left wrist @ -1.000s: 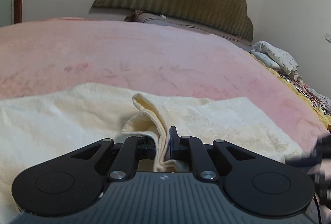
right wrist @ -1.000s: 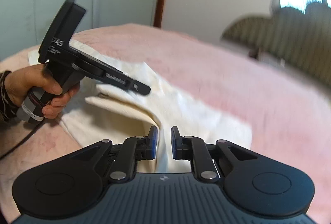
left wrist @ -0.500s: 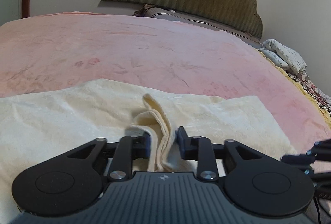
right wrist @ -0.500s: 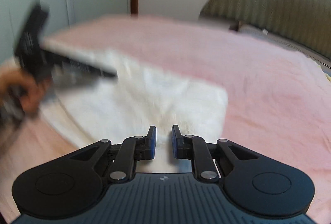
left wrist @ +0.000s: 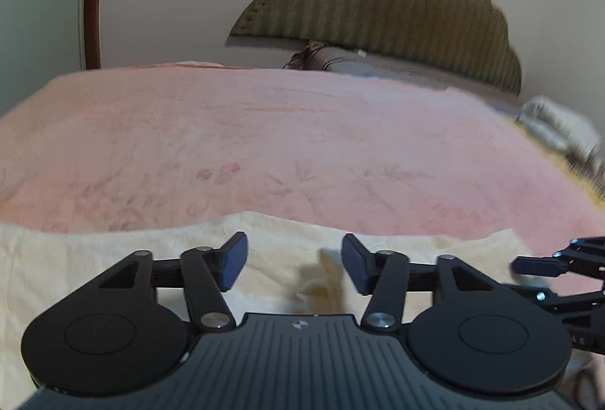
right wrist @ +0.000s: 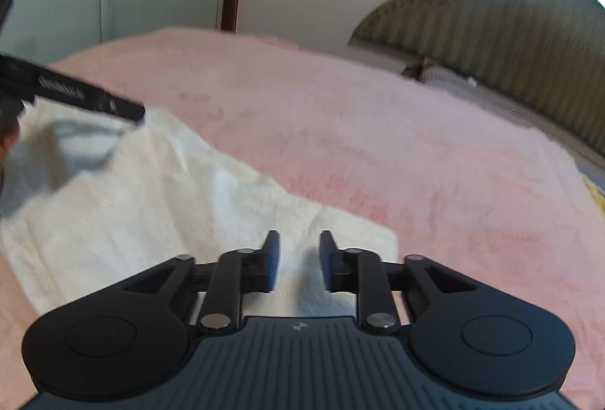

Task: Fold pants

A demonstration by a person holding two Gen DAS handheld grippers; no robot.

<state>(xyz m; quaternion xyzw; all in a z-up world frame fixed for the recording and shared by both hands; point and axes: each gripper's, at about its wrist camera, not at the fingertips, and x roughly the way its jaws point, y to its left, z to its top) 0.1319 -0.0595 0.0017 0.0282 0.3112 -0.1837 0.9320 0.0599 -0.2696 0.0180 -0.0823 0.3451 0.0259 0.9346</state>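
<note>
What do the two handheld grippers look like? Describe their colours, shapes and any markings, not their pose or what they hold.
Both look alike. The left gripper and the right gripper are matte black: a ribbed grey-black body with a small diamond logo, two round side discs, angled link arms with silver pivot bolts, and flat fingers faced with dark blue pads. Seen from the right wrist, the left gripper's side bar carries white lettering, too blurred to read.

Both tongs (left wrist: 294, 268) (right wrist: 299, 260) opening, apparently empty
</note>
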